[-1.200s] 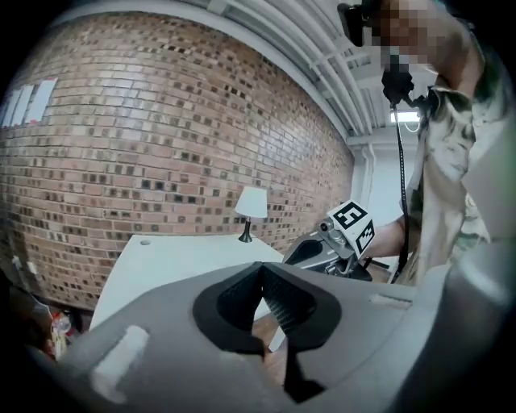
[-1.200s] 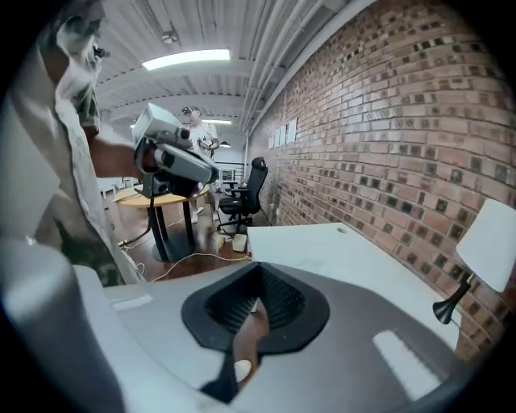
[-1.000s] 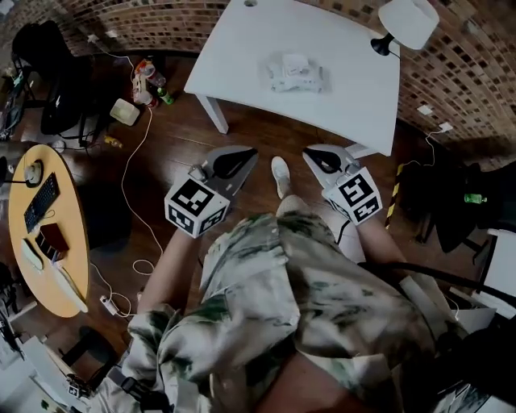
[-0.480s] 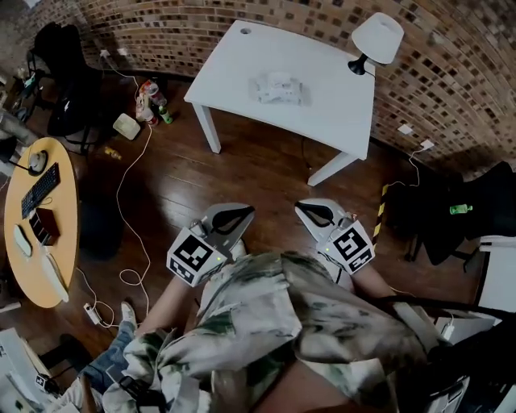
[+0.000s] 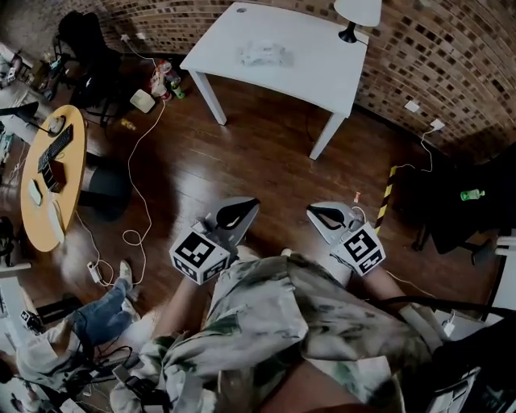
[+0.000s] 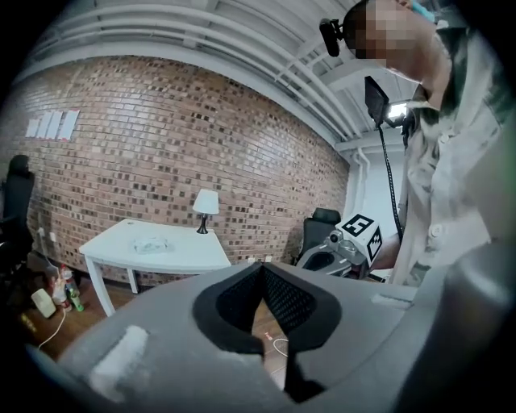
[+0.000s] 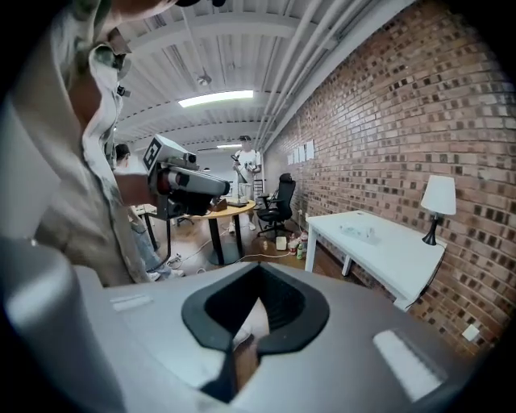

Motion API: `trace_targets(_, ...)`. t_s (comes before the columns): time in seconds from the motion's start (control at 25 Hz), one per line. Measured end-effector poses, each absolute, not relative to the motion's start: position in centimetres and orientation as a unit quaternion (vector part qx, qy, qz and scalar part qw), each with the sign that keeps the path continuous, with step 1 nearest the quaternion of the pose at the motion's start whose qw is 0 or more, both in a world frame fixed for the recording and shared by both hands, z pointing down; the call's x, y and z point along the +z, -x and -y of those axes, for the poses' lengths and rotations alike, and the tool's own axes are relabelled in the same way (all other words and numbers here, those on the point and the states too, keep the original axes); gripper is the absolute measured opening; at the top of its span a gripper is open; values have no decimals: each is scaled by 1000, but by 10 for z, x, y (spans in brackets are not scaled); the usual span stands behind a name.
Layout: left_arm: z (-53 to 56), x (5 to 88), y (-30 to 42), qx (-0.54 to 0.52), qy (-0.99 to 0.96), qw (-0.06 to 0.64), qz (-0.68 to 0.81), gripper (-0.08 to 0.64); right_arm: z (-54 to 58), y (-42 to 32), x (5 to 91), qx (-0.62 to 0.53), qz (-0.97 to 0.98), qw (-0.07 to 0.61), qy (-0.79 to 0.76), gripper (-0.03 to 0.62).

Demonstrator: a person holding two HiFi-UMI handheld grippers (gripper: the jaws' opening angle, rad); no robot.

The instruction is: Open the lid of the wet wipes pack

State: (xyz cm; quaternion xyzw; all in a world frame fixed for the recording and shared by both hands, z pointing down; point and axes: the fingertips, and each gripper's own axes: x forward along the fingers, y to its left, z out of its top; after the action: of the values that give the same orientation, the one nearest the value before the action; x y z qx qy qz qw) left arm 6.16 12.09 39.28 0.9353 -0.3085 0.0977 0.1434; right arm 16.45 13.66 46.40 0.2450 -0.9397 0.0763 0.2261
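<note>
The wet wipes pack [image 5: 262, 54] is a pale crinkled packet lying on the white table [image 5: 306, 68] far ahead of me at the top of the head view. It also shows small and distant in the left gripper view, the pack [image 6: 151, 243], and in the right gripper view, the pack [image 7: 360, 232]. My left gripper [image 5: 248, 203] and right gripper [image 5: 314, 212] hang close to my body over the wooden floor, well short of the table. Both have their jaws closed tip to tip with nothing between them, left gripper [image 6: 262, 270], right gripper [image 7: 258, 266].
A white lamp [image 5: 355, 12] stands at the table's far right corner. A round wooden desk [image 5: 40, 202] with a keyboard is at the left, cables [image 5: 133, 193] trail over the floor, and another person's legs [image 5: 97, 319] are at lower left. Black chairs stand at both sides.
The table and pack have slid farther away toward the top of the head view as I backed off. Both grippers stay near my body, jaws unchanged.
</note>
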Motion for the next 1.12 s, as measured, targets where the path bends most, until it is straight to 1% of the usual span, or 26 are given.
trace_targets(0.24,-188,384,-86,133,-924,156,324,3,-188,-183,450,65,953,208,-209,6)
trace_targets(0.4,-221,383,-87,137,-918,165,334,3,-218,-178,445,69,959,194,-196,6)
trace_targets(0.6,-253,377,-81,134,-919,159,335,3,-248,-166,438,58,960,200,-186,6)
trace_targets(0.76,-285,374,-63,124,-923,154,331,3,-274,-143,433,50,959,205,-187,6)
trace_targets(0.96,-335,358,-40,90,-935,154,306,3,-320,-96,419,37,959,205,-190,6)
trace_targets(1.12,-382,350,-13,93,-947,127,281,3,-365,-56,412,32,957,205,-202,8)
